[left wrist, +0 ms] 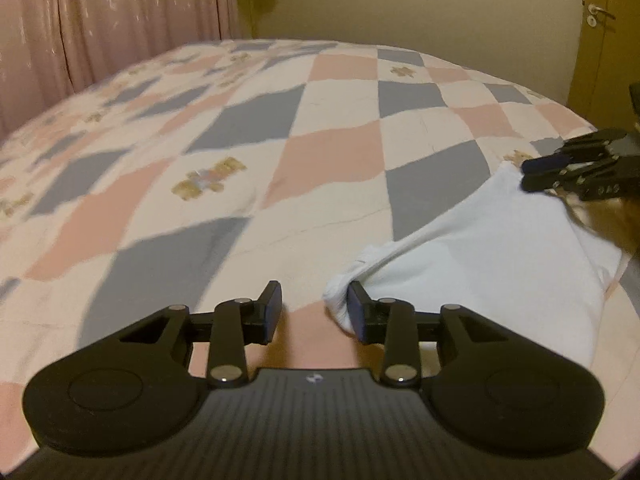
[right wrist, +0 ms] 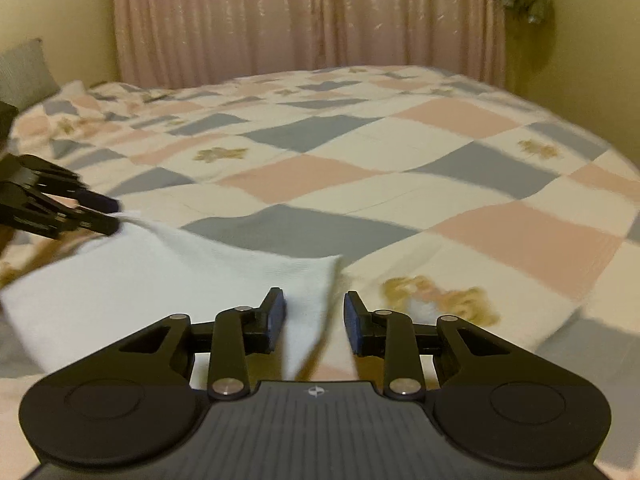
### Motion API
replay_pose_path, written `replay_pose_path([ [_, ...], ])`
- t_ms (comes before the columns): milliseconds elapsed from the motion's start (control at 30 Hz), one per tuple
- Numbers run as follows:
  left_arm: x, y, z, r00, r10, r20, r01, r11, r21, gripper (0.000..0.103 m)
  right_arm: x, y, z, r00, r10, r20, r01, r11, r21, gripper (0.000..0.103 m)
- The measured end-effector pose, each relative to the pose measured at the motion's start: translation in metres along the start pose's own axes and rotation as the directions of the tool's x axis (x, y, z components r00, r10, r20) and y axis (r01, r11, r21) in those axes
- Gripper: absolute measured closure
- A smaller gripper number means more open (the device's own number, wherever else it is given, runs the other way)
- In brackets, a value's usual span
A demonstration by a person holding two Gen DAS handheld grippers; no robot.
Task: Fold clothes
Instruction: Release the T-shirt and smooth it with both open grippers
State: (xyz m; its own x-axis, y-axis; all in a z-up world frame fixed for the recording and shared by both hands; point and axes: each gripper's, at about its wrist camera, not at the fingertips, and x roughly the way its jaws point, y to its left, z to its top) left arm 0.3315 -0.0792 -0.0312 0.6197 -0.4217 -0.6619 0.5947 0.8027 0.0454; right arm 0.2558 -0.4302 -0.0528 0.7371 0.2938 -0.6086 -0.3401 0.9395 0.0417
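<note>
The left gripper (left wrist: 315,312) has its jaws parted, nothing clamped between them. A bunched corner of the white garment (left wrist: 492,248) lies against the inner face of its right-hand finger, touching but not pinched. From there the cloth runs ahead and to the right, toward the other tool.

The right gripper (right wrist: 315,316) is likewise spread wide. A hanging edge of the garment sits in the gap between its fingers, nearer the left-hand one, with neither pad pressing it. The rest of the cloth lies off to its left on the checked bedspread (right wrist: 360,168), reaching the left gripper at the far left of that view.

So the garment rests on the bed between the two tools, held by neither — the fold looks barely begun, or a grasp is about to be taken.

The risks, as I judge them: closing on so thin an edge may catch only one layer, or pinch the bedspread beneath as well. The left corner sits beside the pad rather than between the pads, so shutting there could simply push it away. Uneven lifts would skew the fold.
</note>
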Motion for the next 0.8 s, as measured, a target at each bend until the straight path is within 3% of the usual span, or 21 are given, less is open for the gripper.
replay_pose_path([
  [167, -0.028, 0.001, 0.005, 0.998, 0.012, 0.056, -0.014, 0.999, 0.029, 0.074, -0.026, 0.004, 0.000, 0.999, -0.026, 0.038, 0.027, 0.999, -0.034, 0.072],
  [333, -0.028, -0.021, 0.008, 0.992, -0.105, 0.076, 0.098, 0.991, 0.094, 0.074, -0.041, 0.030, -0.001, 0.998, 0.008, 0.064, -0.002, 0.995, -0.096, 0.071],
  [367, -0.021, -0.023, 0.008, 0.991, -0.114, 0.066, 0.108, 0.990, 0.096, 0.074, -0.039, 0.037, -0.001, 0.998, 0.023, 0.060, -0.016, 0.994, -0.107, 0.071],
  [467, 0.001, -0.029, 0.007, 0.990, -0.137, 0.036, 0.133, 0.986, 0.096, 0.090, -0.027, 0.053, 0.000, 0.997, 0.064, 0.040, -0.058, 0.988, -0.142, 0.072],
  [533, 0.016, -0.021, 0.006, 0.992, -0.126, 0.020, 0.125, 0.991, 0.051, 0.094, -0.017, 0.063, 0.001, 0.996, 0.088, 0.021, -0.083, 0.982, -0.168, 0.072],
  [800, 0.039, -0.001, 0.005, 0.994, -0.105, 0.001, 0.105, 0.994, 0.001, 0.088, 0.046, 0.076, 0.019, 0.994, 0.098, -0.037, -0.104, 0.971, -0.217, 0.076],
])
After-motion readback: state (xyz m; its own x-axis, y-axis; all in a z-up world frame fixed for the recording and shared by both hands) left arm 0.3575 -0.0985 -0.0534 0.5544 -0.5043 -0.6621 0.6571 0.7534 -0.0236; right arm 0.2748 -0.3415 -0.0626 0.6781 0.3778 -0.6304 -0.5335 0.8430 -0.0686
